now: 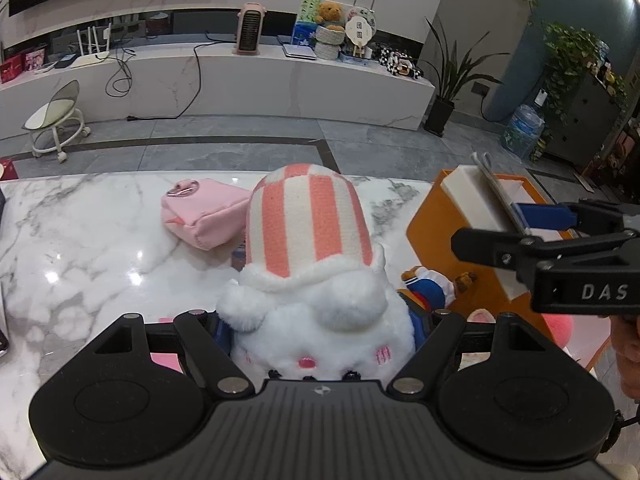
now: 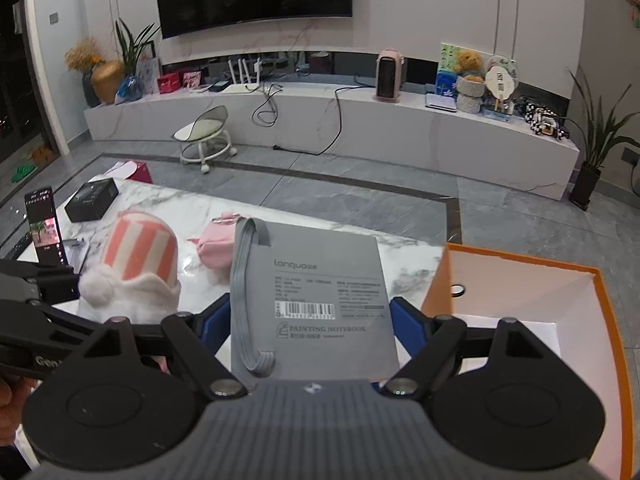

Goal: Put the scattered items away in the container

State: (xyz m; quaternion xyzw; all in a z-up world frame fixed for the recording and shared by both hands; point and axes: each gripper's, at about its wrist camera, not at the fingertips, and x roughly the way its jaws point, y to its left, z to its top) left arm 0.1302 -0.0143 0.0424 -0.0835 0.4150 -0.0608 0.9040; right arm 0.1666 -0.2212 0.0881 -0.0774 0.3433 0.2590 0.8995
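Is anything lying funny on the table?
Yes: the pink fabric pouch lies tipped on its side on the marble table, still outside the orange box. Nothing looks spilled or broken.

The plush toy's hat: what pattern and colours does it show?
Pink and white vertical stripes on the hat, clearest in the left wrist view.

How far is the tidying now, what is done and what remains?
Nothing clearly sits in the orange box yet. In hand: the left gripper holds the plush toy, the right gripper holds the gray notebook. Left: the pink pouch on the table.
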